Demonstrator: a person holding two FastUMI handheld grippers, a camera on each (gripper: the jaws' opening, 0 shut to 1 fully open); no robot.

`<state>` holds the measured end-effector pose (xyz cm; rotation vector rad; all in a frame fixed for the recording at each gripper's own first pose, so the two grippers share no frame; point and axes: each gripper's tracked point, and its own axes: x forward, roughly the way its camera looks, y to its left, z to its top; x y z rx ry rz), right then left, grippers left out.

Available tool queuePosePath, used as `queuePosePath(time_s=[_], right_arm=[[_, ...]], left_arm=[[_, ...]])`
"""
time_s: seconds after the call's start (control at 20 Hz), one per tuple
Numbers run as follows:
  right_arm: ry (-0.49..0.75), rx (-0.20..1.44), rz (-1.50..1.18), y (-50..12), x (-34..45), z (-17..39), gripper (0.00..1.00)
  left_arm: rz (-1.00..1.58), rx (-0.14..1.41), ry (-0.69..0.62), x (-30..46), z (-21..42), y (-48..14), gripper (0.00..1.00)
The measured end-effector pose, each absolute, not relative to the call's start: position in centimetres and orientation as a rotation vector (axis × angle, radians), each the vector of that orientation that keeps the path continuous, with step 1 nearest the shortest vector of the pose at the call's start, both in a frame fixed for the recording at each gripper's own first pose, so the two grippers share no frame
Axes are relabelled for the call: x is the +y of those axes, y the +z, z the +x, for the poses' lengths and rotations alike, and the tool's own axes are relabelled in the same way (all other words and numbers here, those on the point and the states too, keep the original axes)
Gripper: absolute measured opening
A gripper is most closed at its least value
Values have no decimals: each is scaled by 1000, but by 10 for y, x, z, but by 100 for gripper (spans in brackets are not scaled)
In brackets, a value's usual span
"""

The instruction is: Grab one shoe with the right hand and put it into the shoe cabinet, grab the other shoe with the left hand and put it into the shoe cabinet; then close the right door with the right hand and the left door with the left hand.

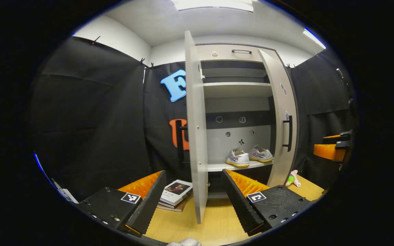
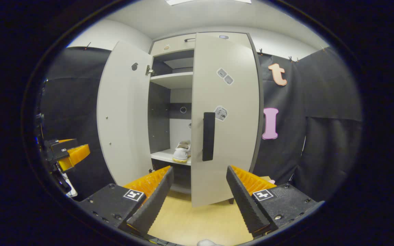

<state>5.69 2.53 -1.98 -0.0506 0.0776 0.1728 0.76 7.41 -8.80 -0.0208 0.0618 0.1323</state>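
Note:
Two white shoes with yellow soles stand side by side on the lower shelf of the grey shoe cabinet. In the right gripper view one shoe shows through the gap between the doors. My left gripper is open and empty, with the edge of the left door straight ahead between its fingers. My right gripper is open and empty, facing the right door and its black handle. The right door stands partly shut; the left door is wide open.
A stack of books lies on the wooden floor left of the left door. A small pink and green toy lies by the right door. The other gripper shows at far right and far left.

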Motion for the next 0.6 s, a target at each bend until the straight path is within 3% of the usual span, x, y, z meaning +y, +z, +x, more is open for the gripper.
queuePosePath(time_s=[0.35, 0.6], right_arm=[[118, 127, -61, -42, 44, 19, 100], [77, 149, -62, -48, 41, 2, 100]], left_arm=[[25, 10, 225, 161, 47, -82, 96], [21, 19, 239, 184, 92, -90, 97]])
